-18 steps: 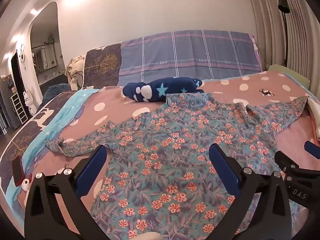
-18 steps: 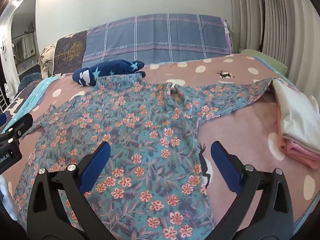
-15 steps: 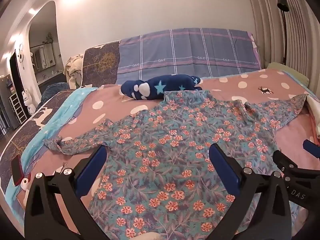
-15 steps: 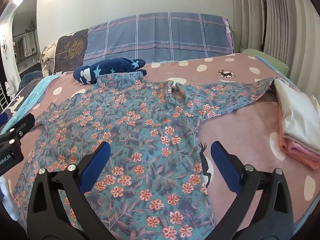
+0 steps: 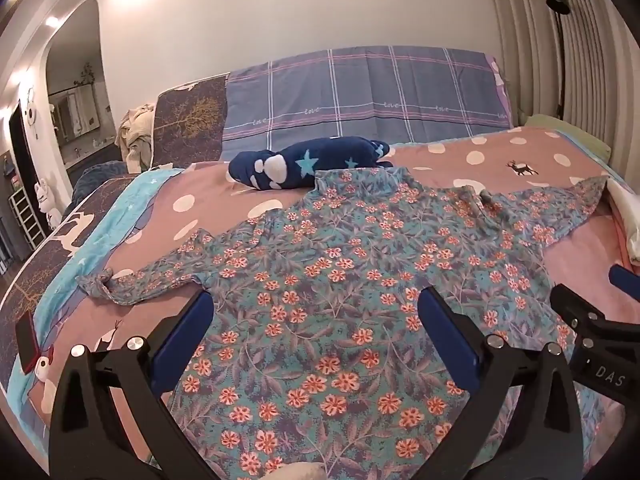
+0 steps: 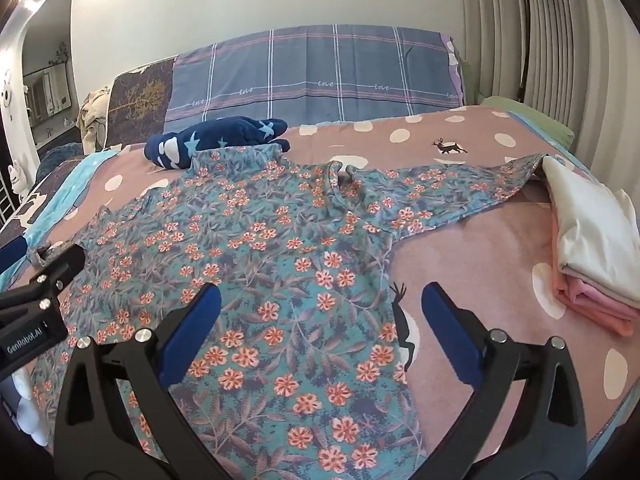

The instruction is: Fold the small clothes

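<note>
A teal long-sleeved shirt with orange flowers (image 5: 340, 272) lies spread flat on the pink dotted bedspread (image 5: 500, 152), sleeves out to both sides; it also shows in the right wrist view (image 6: 256, 248). My left gripper (image 5: 316, 320) is open and empty above the shirt's lower left part. My right gripper (image 6: 320, 312) is open and empty above the shirt's lower right edge. Each gripper's body shows at the edge of the other's view.
A dark blue star-patterned garment (image 5: 308, 162) lies by the shirt's collar. A stack of folded white and pink clothes (image 6: 592, 236) sits at the right of the bed. Plaid pillows (image 5: 360, 92) line the headboard. A red phone (image 5: 26, 340) lies at the left edge.
Both grippers have drawn back and risen a little from the shirt, so more of the shirt and bed shows. Both stay open. The shirt has not moved.
</note>
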Available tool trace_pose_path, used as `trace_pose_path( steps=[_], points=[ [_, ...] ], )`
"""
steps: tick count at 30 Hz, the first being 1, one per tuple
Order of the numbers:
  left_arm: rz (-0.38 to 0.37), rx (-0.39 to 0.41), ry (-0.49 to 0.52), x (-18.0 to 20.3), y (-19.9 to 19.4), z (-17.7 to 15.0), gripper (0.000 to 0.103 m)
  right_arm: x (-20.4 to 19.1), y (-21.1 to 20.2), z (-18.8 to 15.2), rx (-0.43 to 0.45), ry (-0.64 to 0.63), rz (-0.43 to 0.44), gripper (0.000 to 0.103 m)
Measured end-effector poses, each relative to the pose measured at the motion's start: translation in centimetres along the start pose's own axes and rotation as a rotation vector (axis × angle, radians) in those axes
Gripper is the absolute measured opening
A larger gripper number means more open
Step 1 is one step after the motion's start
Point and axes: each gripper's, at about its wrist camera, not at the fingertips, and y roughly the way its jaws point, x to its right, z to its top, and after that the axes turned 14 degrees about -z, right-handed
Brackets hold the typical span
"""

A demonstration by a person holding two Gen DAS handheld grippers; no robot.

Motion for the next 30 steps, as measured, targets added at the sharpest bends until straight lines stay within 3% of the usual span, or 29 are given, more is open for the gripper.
trace_pose_path(
  steps=[7,14,23,30],
  points=[
    [-0.033,-0.046,0.020,-0.4,0.4,-0.4,0.102,-0.6,-0.3,0.2,0.006,-0.008,-0.016,0.101],
    [-0.047,0.012,0.007,-1.0,-0.6,-0.2,0.102,-0.9,-0.7,0.6,0.015,0.003,-0.033,0.101],
    [-0.041,0.010,-0.017,-2.2,-0.6,-0.7,0.102,-1.3,-1.8,1.0,0.043,0.003,-0.041,0.101],
    [-0.009,0.074,-0.024,-2.8,-1.7,-1.0,0.102,-1.4,-1.9,0.9,0.025,0.009,-0.035,0.101]
  ],
)
